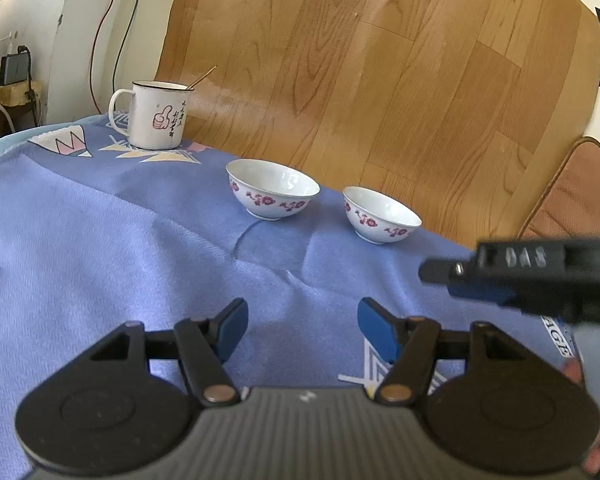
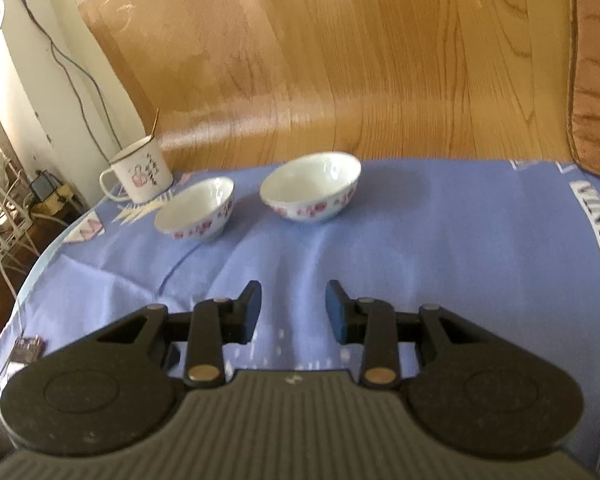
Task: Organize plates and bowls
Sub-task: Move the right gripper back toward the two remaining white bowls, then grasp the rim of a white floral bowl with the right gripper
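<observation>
The worktop (image 2: 440, 240), draped in a loose blue cloth creased ahead of both tools, fills the space below and ahead of them. Beyond the left gripper (image 1: 302, 330), ahead and left, stands an enamel mug (image 1: 156, 114) with a stick in it; straight ahead sits one flowered bowl (image 1: 272, 189), and ahead to the right a second flowered bowl (image 1: 381, 214), close to the far edge. Both bowls are upright, empty and apart; no plates show. The right gripper (image 2: 294, 310) faces the same pair, the nearer bowl just ahead of its fingers. The likely trouble: pinching a thin glazed rim may let a bowl slip or tip, and a nudge could send the right-hand one off the edge; the wrinkled cloth could also snag a foot ring. Both grippers are held low, pointed forward, fingers spread wide and holding nothing, the right one crossing into the left view.
</observation>
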{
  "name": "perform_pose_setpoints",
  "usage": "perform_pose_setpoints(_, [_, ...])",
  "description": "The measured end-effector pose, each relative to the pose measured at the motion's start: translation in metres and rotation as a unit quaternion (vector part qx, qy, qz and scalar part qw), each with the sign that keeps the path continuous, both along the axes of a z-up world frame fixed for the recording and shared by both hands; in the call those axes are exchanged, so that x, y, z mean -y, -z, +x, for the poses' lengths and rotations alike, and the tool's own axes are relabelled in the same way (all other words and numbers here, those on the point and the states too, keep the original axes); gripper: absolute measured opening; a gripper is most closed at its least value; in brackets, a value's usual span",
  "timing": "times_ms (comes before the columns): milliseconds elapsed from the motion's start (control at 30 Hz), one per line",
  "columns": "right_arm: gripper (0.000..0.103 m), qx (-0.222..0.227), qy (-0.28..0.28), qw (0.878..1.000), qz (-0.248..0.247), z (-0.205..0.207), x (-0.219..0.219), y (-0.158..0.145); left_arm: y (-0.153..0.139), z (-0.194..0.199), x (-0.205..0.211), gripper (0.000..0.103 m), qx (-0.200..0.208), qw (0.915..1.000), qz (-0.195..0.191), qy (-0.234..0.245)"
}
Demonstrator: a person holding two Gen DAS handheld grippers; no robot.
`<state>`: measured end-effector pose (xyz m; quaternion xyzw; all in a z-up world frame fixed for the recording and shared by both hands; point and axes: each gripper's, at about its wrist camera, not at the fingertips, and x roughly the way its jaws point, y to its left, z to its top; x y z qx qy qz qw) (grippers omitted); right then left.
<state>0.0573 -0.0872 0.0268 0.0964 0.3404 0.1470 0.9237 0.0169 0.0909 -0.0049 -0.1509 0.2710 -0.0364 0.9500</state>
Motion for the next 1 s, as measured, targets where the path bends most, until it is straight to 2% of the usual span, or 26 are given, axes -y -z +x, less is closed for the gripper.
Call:
perform_pose_setpoints(100, [0.038,-0.002,0.013,1.0,0.005,0.018,0.002,-0.005,0.0,0.0,-0.001,0.062,0.0,1.0,-0.002,0.001])
perform_pose_setpoints(200, [0.038,-0.013,0.041,0.999,0.03,0.042,0.01,-0.011,0.0,0.0,-0.001,0.062,0.001,1.0,-0.003,0.001])
perform_pose_setpoints(267, [0.043,-0.024,0.057,0.997,0.042,0.061,0.016,-0.012,0.0,0.001,-0.001,0.062,0.0,1.0,-0.004,0.002])
perform_pose_setpoints(367, [0.048,-0.052,0.079,0.994,0.054,0.085,0.024,-0.007,0.0,0.001,-0.003,0.062,0.001,1.0,-0.008,0.001])
perform_pose_setpoints(600, [0.048,-0.103,0.103,0.988,0.053,0.126,0.025,0.015,0.001,0.001,-0.004,0.062,0.002,0.9999,-0.014,-0.002])
perform_pose_setpoints(633, [0.047,-0.109,0.1,0.988,0.053,0.128,0.023,0.018,0.001,0.001,-0.003,0.062,0.002,0.9999,-0.014,-0.002])
perform_pose_setpoints(767, [0.02,-0.11,0.077,0.991,0.029,0.132,0.01,0.021,0.002,0.002,-0.004,0.062,0.001,0.9998,-0.018,-0.002])
perform_pose_setpoints(867, [0.017,-0.104,0.068,0.992,0.014,0.13,0.008,0.021,0.002,0.002,-0.005,0.062,0.0,0.9998,-0.022,-0.004])
perform_pose_setpoints(1000, [0.014,-0.111,0.066,0.991,0.033,0.119,0.021,0.02,0.002,0.002,-0.006,0.062,0.0,0.9997,-0.024,-0.006])
